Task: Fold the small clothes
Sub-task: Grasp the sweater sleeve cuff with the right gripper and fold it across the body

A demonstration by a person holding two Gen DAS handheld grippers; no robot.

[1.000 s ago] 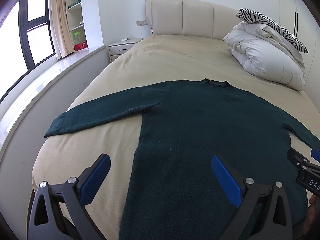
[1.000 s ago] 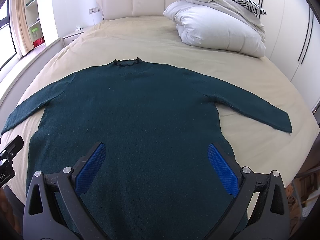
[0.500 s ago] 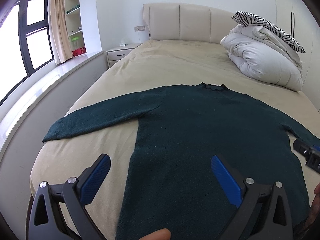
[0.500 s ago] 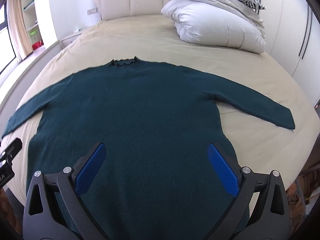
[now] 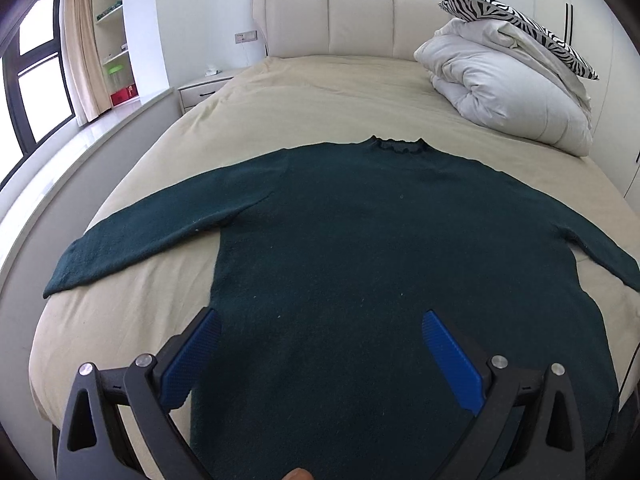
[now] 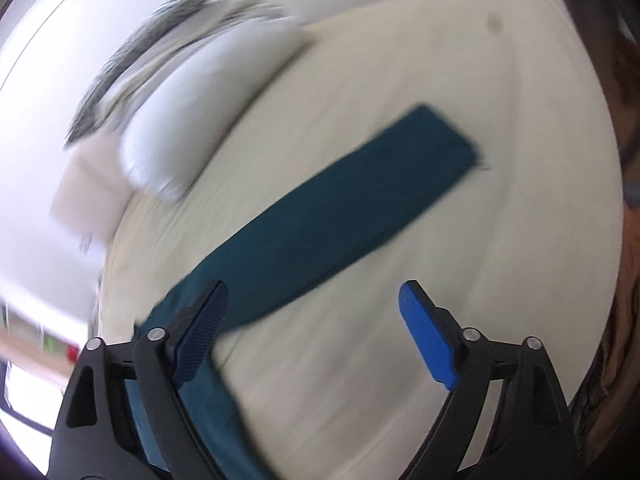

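Note:
A dark green long-sleeved sweater (image 5: 380, 248) lies flat on the beige bed (image 5: 320, 100), collar toward the headboard, both sleeves spread out. My left gripper (image 5: 320, 332) is open and empty, above the sweater's lower part near the hem. In the blurred right wrist view, the sweater's right sleeve (image 6: 340, 208) lies stretched across the bed. My right gripper (image 6: 312, 304) is open and empty, over the bed beside the sleeve near the armpit.
A folded white duvet (image 5: 508, 100) with a zebra-print pillow (image 5: 520, 20) sits at the bed's far right, also blurred in the right wrist view (image 6: 192, 120). A nightstand (image 5: 204, 88) and a window ledge (image 5: 80, 152) run along the left.
My right gripper has swung fast to the right and tilted, now facing the right sleeve instead of the sweater's body. My left gripper has shifted right, more over the sweater's middle.

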